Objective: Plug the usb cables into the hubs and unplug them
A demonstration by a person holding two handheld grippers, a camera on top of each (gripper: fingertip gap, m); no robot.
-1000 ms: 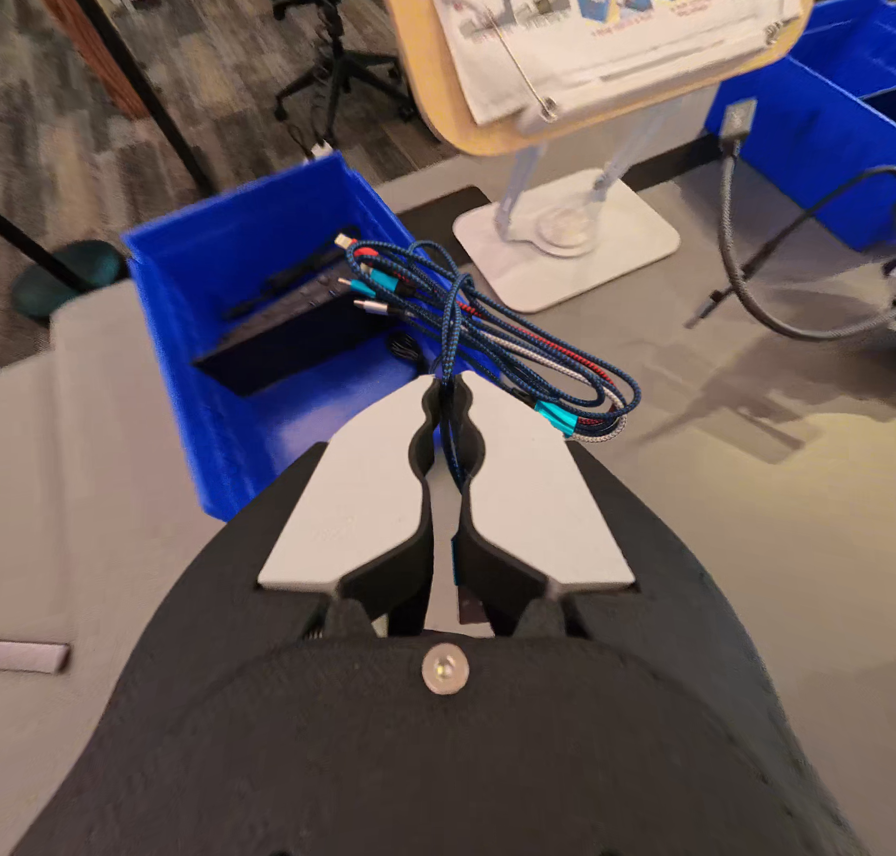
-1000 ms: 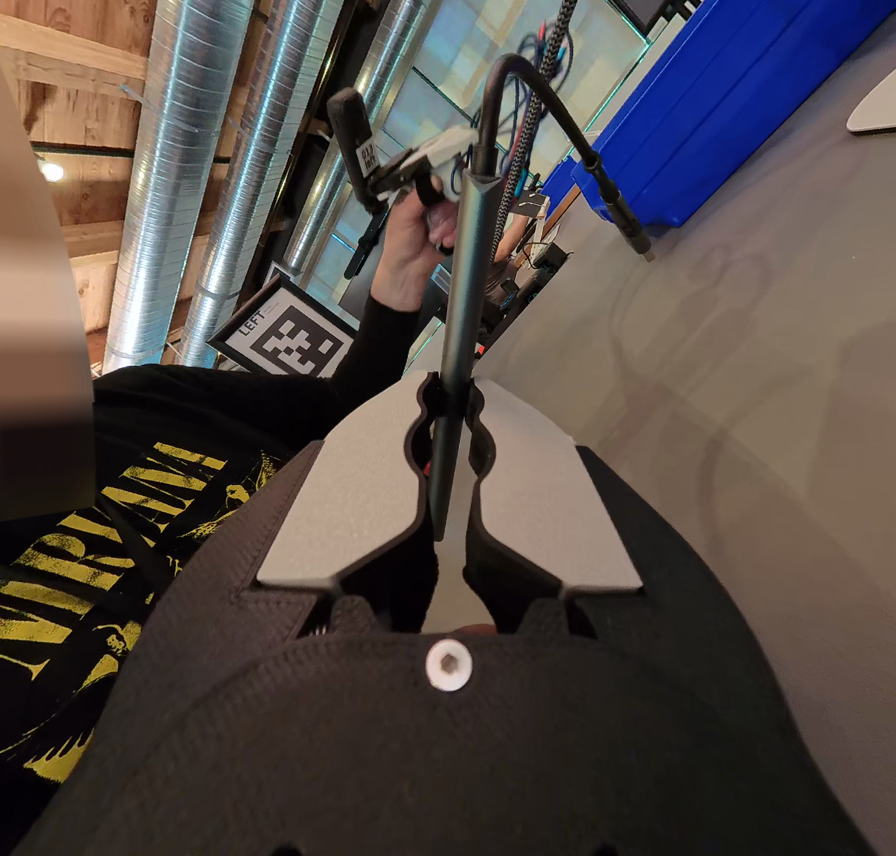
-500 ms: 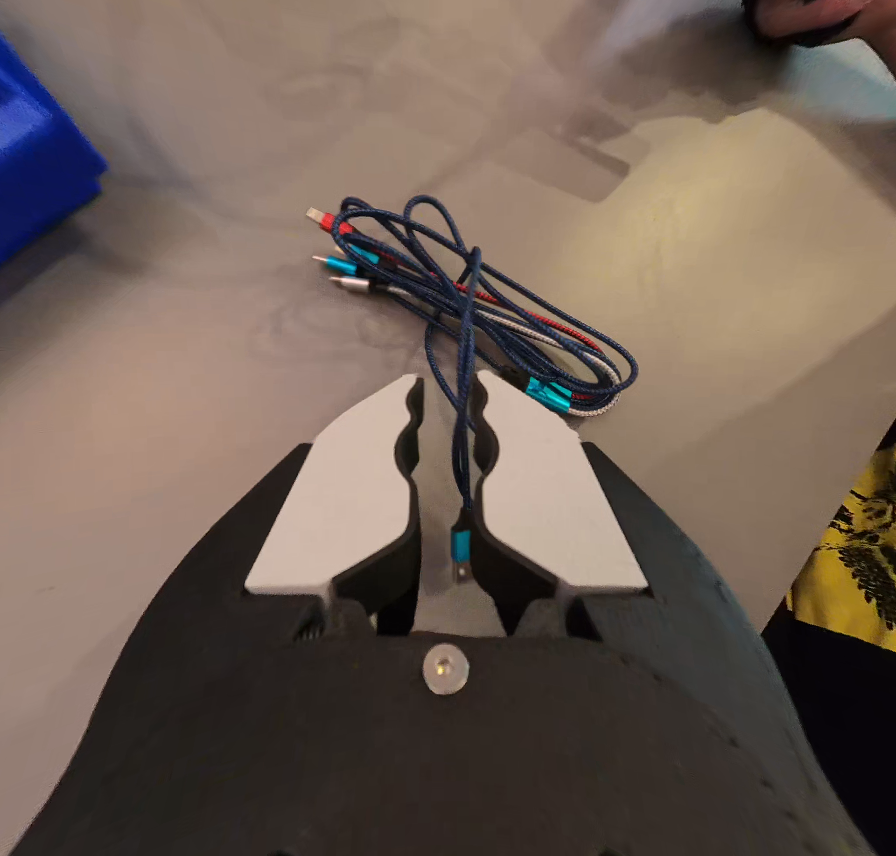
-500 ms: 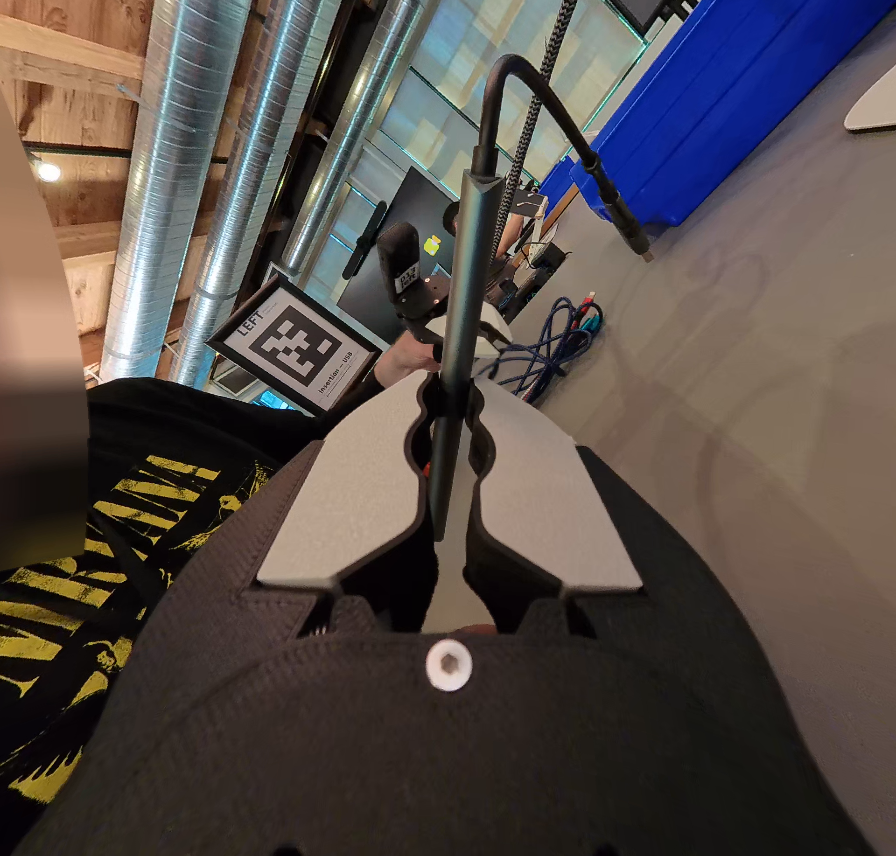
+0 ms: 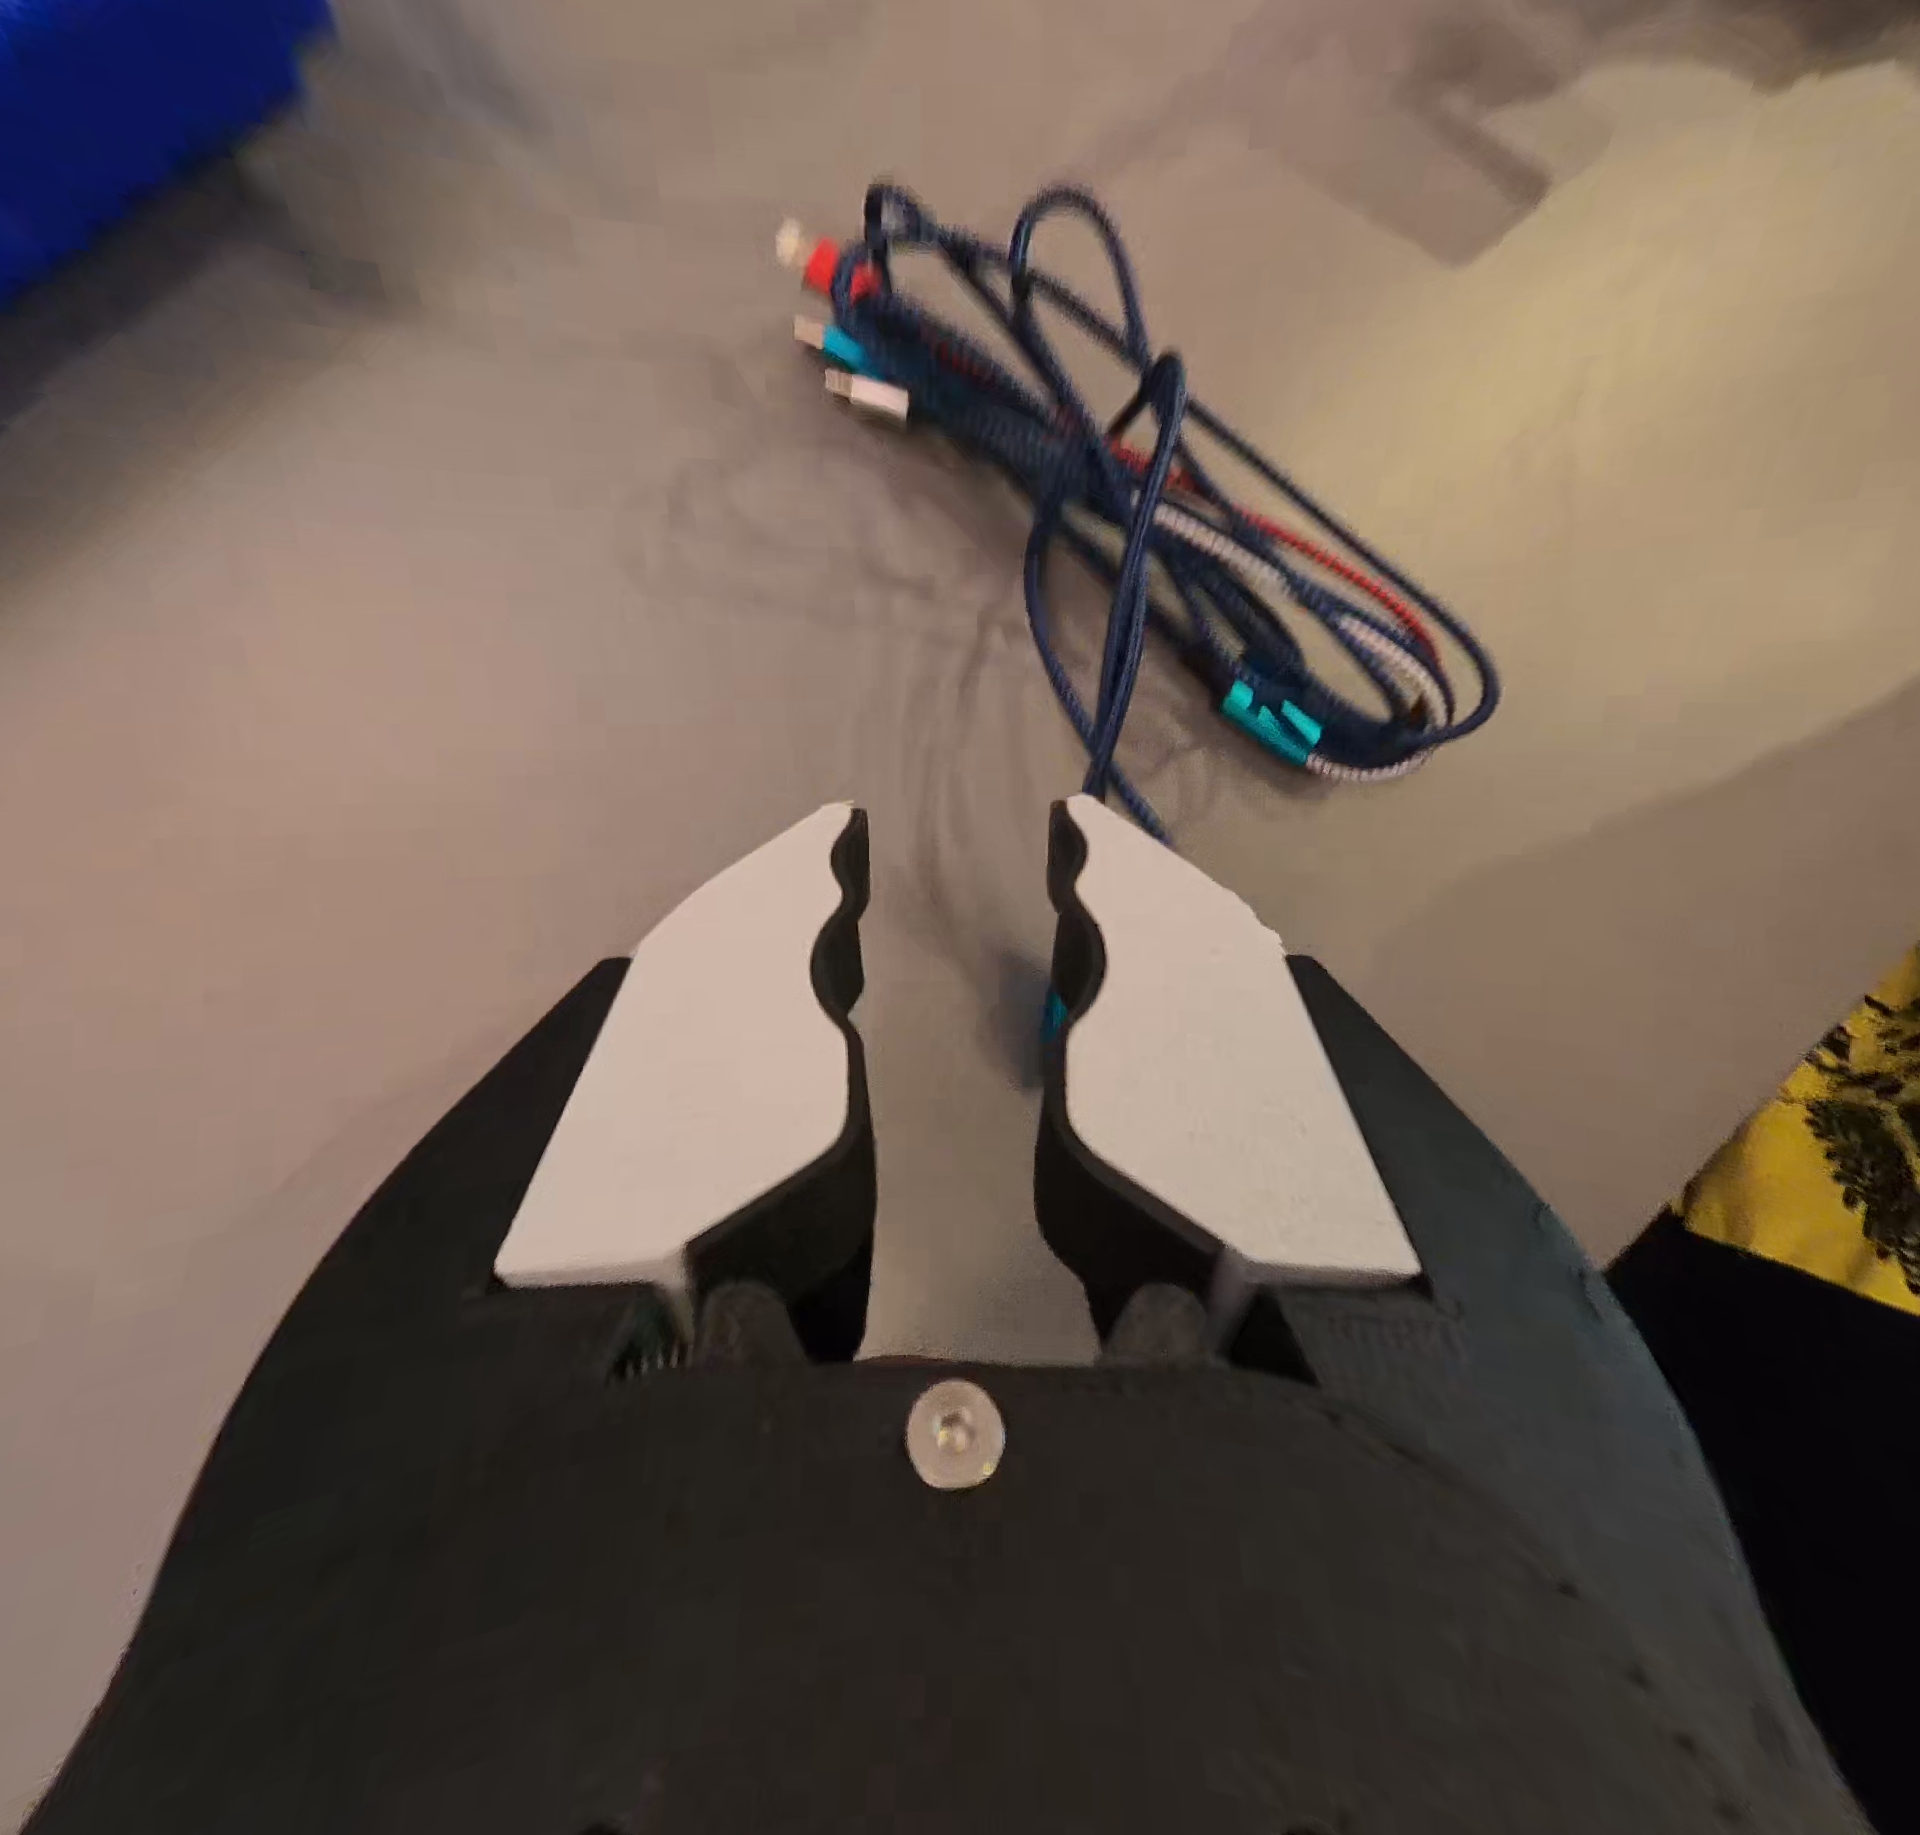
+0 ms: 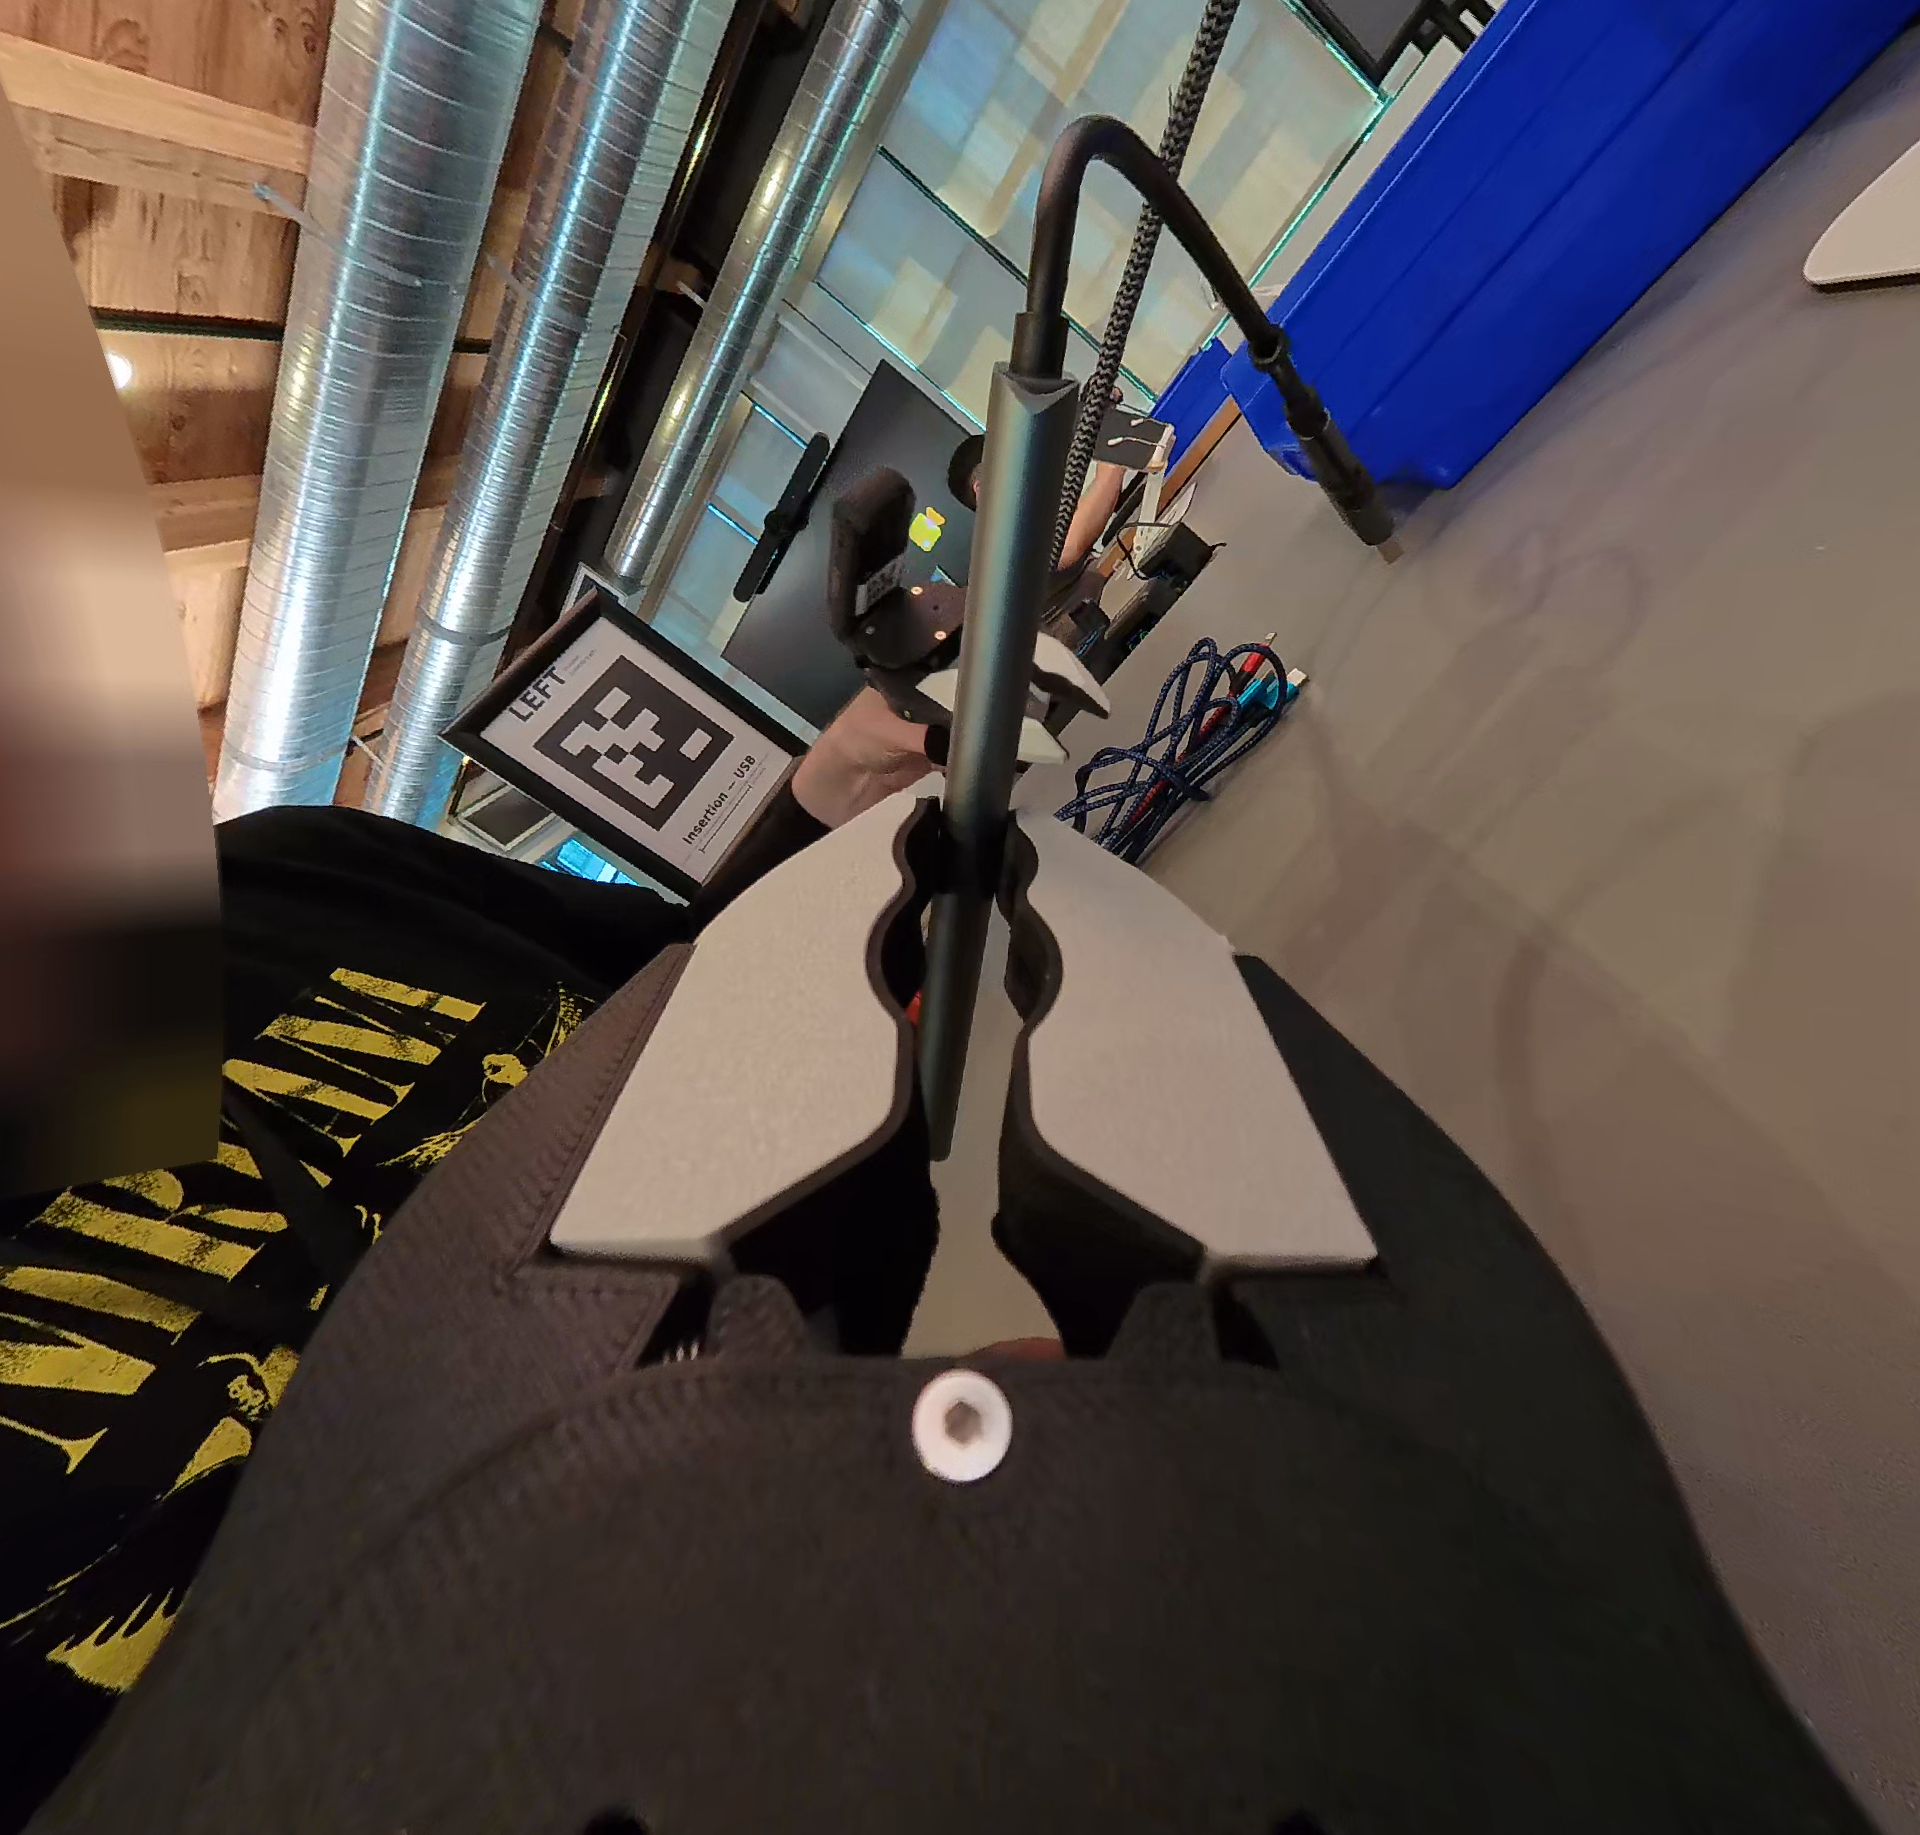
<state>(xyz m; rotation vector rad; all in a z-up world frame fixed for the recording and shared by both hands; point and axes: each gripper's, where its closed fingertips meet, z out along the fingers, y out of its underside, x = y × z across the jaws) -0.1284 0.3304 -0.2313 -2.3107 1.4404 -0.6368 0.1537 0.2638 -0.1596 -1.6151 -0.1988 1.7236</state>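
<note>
A bundle of blue, red and white braided USB cables point(image 5: 1195, 497) lies on the grey table point(image 5: 416, 746), just ahead and to the right of my left gripper point(image 5: 956, 829). The left gripper is open. One strand with a teal plug point(image 5: 1055, 1016) runs along its right finger point(image 5: 1164, 1006), and the pads do not press on it. My right gripper point(image 6: 961, 829) is shut on a slim dark grey hub point(image 6: 1003, 601), which it holds edge-on above the table. The hub's black cable point(image 6: 1070, 154) arcs over to a plug point(image 6: 1351, 497). The right wrist view also shows the left gripper point(image 6: 1039, 705) beside the bundle point(image 6: 1195, 736).
A blue bin point(image 5: 125, 71) stands at the far left of the left wrist view. More blue bins point(image 6: 1558, 175) and a white stand base point(image 6: 1881, 227) show at the back of the right wrist view. A framed marker sign point(image 6: 623, 736) and a person's black and yellow shirt point(image 6: 260, 1110) are close by. There is about 30 centimeters between the tips of the two grippers.
My left gripper carried the cable bundle from the blue bin down to the table, opened and let it go, then drew back a little. The right gripper kept its hold on the hub.
</note>
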